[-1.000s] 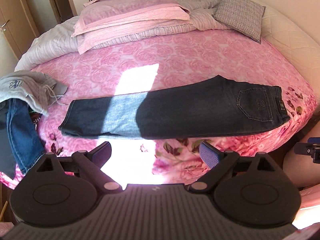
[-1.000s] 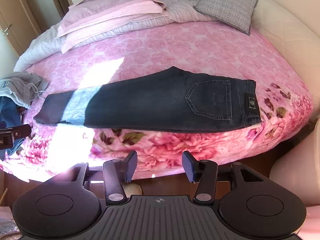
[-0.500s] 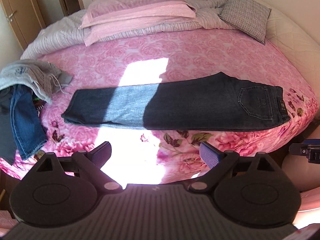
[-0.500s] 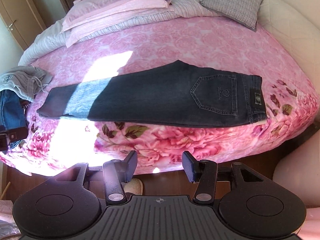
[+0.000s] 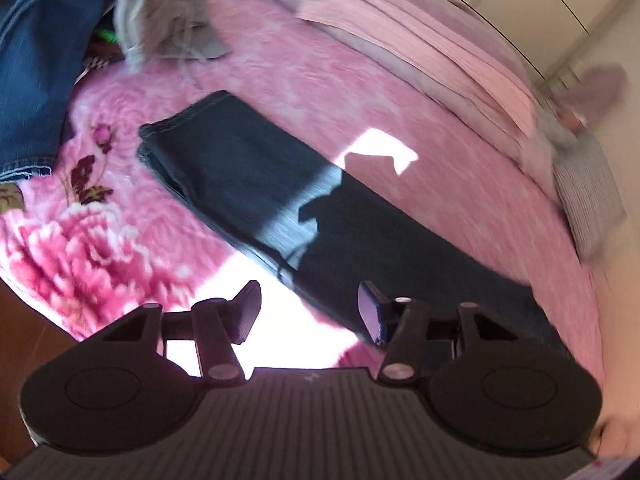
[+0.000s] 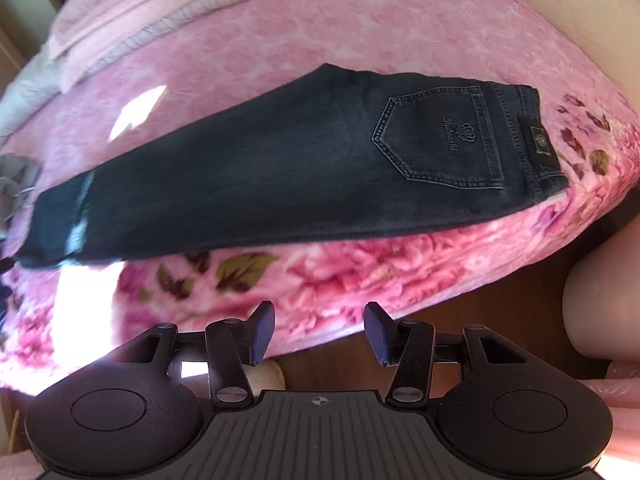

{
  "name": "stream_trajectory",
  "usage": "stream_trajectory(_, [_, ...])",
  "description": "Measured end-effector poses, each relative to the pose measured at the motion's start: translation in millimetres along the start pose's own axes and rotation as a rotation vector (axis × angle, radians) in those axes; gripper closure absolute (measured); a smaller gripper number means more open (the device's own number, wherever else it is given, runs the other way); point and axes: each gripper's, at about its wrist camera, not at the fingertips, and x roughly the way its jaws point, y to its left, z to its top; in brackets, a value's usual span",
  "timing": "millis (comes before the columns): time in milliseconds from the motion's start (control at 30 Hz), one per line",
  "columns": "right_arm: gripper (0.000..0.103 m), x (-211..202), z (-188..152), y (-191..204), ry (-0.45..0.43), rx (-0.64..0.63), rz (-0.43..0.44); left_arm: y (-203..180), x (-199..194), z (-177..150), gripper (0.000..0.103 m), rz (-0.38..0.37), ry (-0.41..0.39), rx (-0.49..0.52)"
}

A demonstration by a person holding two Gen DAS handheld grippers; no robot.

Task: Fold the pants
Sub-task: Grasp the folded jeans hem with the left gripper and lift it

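Dark jeans (image 6: 280, 168) lie flat on the pink floral bed (image 6: 360, 28), hem end blurred; both the left hand-held gripper (image 5: 308, 312) and the right hand-held gripper (image 6: 320, 332) are spread, empty.

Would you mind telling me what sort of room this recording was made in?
Most likely a home bedroom. A bed with a pink rose-patterned blanket fills both views, pillows are stacked at its head, and dark jeans lie across it, with more clothes heaped at one edge.

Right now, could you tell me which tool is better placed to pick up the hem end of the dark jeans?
Left: the left tool is open near the dark jeans legs; the right tool faces the waistband.
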Motion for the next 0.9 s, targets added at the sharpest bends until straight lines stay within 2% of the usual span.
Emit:
stream_trajectory(133, [0.056,41,20,9,-0.02,0.032,-0.046,60,63,32,0.057,-0.002,-0.022,-0.183])
stream_trajectory(267, [0.056,73,37,17,-0.052,0.092,-0.062,103,108,45,0.057,0.023,-0.023,-0.271])
stream_trajectory(333, [0.056,86,44,25,-0.062,0.108,-0.052,117,121,47,0.06,0.035,-0.026,-0.301])
stream_trajectory(400, [0.056,95,48,36,-0.063,0.095,-0.056,126,125,47,0.062,0.01,-0.055,-0.32])
stream_trajectory(567, [0.056,108,46,58,-0.043,0.063,-0.061,129,136,55,0.062,-0.022,-0.087,-0.307])
stream_trajectory(733, [0.056,112,46,57,-0.041,0.08,-0.08,144,137,52,0.09,-0.03,-0.094,-0.336])
stream_trajectory(833, [0.056,105,48,48,-0.066,0.097,-0.108,150,137,55,0.097,-0.06,-0.084,-0.379])
stream_trajectory(900, [0.056,99,50,38,-0.088,0.113,-0.13,136,134,65,0.101,-0.036,-0.089,-0.3])
